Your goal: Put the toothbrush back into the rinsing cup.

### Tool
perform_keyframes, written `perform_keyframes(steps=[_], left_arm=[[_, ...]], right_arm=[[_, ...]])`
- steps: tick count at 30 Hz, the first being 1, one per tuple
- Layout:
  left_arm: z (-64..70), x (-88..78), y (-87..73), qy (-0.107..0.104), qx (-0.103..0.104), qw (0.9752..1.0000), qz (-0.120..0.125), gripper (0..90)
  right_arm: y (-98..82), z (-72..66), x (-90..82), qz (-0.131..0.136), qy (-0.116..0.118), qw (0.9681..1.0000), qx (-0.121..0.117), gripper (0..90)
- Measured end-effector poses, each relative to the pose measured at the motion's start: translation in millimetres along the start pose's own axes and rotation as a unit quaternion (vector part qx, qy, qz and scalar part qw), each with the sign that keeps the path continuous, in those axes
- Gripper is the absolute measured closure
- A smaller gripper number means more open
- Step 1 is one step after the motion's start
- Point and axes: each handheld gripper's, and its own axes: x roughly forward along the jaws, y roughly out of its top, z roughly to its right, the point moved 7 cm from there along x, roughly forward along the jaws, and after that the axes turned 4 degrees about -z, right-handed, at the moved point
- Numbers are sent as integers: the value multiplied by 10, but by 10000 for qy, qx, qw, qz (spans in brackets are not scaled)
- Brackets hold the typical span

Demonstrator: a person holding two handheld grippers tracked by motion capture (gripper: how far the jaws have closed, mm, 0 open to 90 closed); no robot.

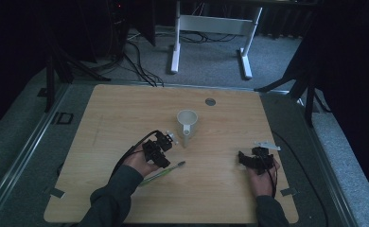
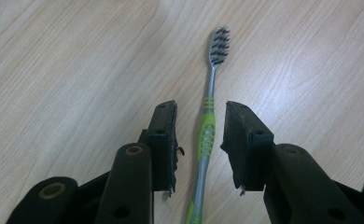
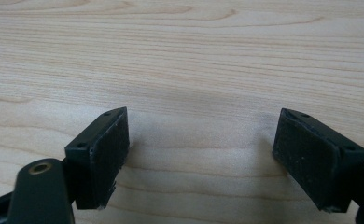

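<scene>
So the biggest thing here is the wooden table (image 1: 126,109), light grain, rounded corners, sitting on a grey carpeted floor (image 1: 211,56) with a white desk frame (image 1: 211,26) standing further back. On the tabletop there's a white cup (image 1: 188,121) with a handle, roughly in the middle, standing upright with its opening up.

The person's left hand (image 1: 137,164) has the left gripper (image 1: 160,150) just beside the cup, on the near-left side of it, not touching it as far as I can tell. The right gripper (image 1: 250,158) sits well apart over on the right side of the table, above bare wood.

Smallest item is the toothbrush (image 2: 207,130), green and grey handle, dark bristles. It lies flat on the table, and in the left gripper view its handle runs right between the two jaws with the brush head pointing away. Those jaws are only partly apart, with a gap on each side of the handle, so the pads aren't pressing on it. In the right gripper view the jaws stand wide apart with just wood grain between them.
</scene>
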Motion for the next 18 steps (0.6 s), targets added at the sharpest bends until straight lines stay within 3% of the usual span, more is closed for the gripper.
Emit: perform_keyframes(steps=[18], left_arm=[[59,148,9,-105,247,9989,-379,665]], right_arm=[[0,0,0,-1,0,10000,0,180]])
